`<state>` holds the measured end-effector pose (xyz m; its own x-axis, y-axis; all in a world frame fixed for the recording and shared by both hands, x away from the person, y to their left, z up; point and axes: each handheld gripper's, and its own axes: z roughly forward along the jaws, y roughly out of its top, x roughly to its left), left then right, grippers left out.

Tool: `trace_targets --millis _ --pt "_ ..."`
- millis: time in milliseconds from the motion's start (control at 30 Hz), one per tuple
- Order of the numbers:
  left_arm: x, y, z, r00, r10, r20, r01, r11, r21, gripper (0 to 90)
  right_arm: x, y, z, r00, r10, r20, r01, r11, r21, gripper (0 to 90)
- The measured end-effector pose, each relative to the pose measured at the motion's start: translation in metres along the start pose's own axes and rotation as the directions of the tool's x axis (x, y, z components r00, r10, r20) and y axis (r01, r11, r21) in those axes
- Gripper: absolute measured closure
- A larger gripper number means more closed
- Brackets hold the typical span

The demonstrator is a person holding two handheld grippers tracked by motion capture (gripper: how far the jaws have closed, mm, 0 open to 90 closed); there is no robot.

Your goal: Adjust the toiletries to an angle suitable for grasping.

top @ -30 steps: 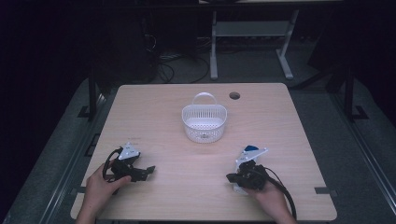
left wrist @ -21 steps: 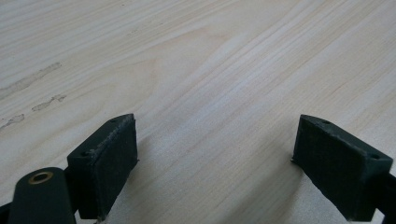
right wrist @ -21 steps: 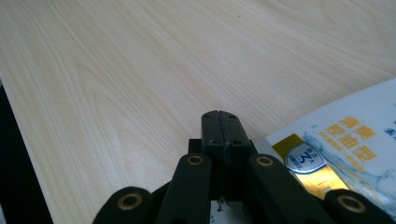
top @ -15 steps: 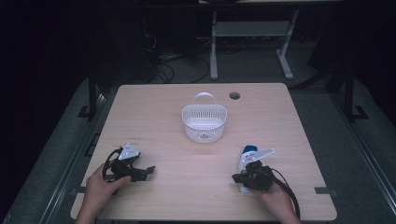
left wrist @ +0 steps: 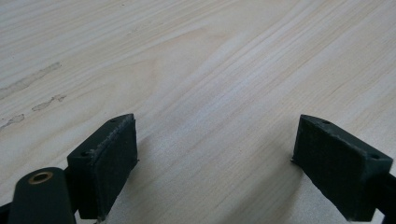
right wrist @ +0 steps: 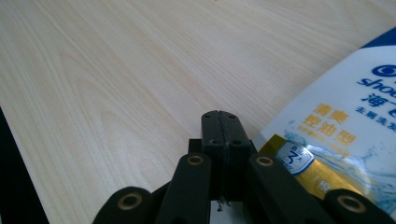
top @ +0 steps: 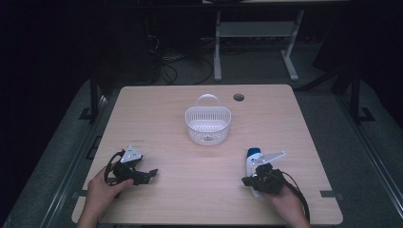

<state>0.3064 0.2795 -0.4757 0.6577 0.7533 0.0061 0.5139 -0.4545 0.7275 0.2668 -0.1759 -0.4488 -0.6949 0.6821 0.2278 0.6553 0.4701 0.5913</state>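
Shifted toward the front edge since the earlier frame: right gripper (top: 251,182), jaws pressed together, empty. Tabletop (top: 161,118): pale wood. White basket (top: 207,124): sitting near centre. Shampoo bottle (top: 252,161): white, blue cap, lying beside the right gripper near the front-right corner; label showing "shou", Chinese characters, gold "3" band. Left gripper (top: 151,173): jaws spread, resting front-left.

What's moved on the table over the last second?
The right gripper and its hand slid a little toward the table's right edge, beside the white shampoo bottle, its jaws closed on nothing. The bottle lies flat, seemingly where it was. The left gripper, open, and the white basket stayed put.
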Motion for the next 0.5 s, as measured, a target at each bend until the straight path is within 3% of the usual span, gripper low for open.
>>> trace_targets --millis 500 --pt "0.0 0.0 0.0 1.0 0.0 0.0 0.0 1.0 0.0 13.3 -0.011 -0.006 -0.008 0.9992 0.023 0.033 -0.024 1.0 0.004 89.7"
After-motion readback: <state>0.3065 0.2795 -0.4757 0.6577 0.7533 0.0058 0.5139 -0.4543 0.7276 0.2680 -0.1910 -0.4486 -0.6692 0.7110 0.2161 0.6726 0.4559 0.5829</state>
